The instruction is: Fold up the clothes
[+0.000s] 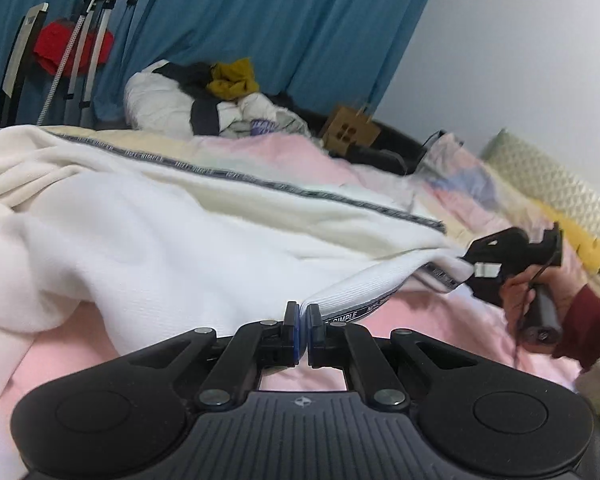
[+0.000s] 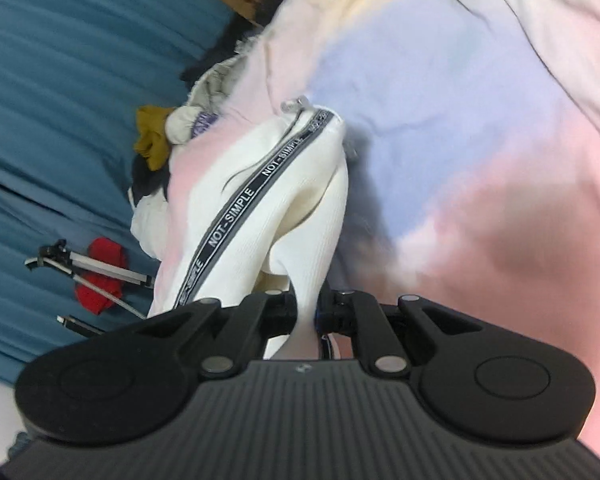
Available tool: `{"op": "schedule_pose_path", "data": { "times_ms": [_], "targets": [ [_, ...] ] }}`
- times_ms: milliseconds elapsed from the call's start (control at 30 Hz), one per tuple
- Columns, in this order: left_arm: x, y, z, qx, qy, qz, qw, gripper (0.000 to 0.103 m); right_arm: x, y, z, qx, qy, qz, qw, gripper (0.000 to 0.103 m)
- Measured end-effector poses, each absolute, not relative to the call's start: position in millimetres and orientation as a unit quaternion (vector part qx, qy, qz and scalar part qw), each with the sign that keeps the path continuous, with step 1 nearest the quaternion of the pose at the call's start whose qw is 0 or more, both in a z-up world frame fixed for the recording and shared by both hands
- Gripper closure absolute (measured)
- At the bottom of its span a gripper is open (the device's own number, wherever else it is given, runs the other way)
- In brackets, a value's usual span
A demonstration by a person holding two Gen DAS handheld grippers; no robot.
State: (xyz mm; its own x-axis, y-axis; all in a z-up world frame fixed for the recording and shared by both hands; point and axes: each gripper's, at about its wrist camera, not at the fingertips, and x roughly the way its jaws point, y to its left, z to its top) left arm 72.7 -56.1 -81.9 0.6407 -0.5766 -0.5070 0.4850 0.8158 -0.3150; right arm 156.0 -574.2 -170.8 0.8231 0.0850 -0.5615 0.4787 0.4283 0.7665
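We had the white jacket (image 1: 148,216) spread on the pink bedspread (image 1: 420,320), left gripper (image 1: 303,316) and right gripper (image 2: 312,300) both clamped on its ribbed hem (pulled taut); no fold looked made yet.

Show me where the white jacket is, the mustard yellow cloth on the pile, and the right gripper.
white jacket (image 1: 148,232), left wrist view, on its broad white body.
mustard yellow cloth (image 1: 233,79), left wrist view, on the middle of the crumpled cloth.
right gripper (image 2: 312,312), right wrist view, between its fingertips, shut on the jacket's ribbed hem.
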Motion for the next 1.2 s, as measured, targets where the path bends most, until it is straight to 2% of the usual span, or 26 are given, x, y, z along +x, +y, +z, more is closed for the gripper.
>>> {"op": "schedule_pose_path", "data": {
  "times_ms": [167,500,567,733,800,900,967,1000,1033,1200],
  "targets": [
    [69,-56,-87,-0.068,0.316,-0.280,0.904,0.099,163,-571,-162,0.491,0.266,-0.109,0.822,0.095],
    [58,-58,-85,-0.062,0.325,-0.268,0.905,0.099,175,-570,-175,0.527,0.252,-0.118,0.803,0.091],
    [59,-60,-86,-0.062,0.327,-0.265,0.905,0.099,177,-569,-178,0.533,0.252,-0.122,0.799,0.088],
    [59,-61,-85,-0.059,0.326,-0.264,0.906,0.099,178,-574,-188,0.558,0.244,-0.140,0.781,0.068],
    [59,-61,-86,-0.057,0.325,-0.264,0.906,0.099,183,-574,-191,0.557,0.245,-0.147,0.780,0.066],
    [58,-62,-86,-0.052,0.323,-0.265,0.907,0.099,189,-574,-194,0.550,0.246,-0.158,0.783,0.067],
    [57,-63,-85,-0.047,0.320,-0.266,0.908,0.099,196,-569,-191,0.525,0.249,-0.159,0.798,0.074],
    [56,-64,-84,-0.043,0.317,-0.267,0.909,0.099,199,-566,-189,0.511,0.251,-0.160,0.807,0.085],
    [56,-65,-82,-0.038,0.314,-0.267,0.911,0.098,201,-564,-186,0.499,0.250,-0.162,0.814,0.091],
    [52,-66,-62,-0.022,0.294,-0.271,0.916,0.093,193,-559,-179,0.503,0.228,-0.184,0.813,0.095]
  ]
}}
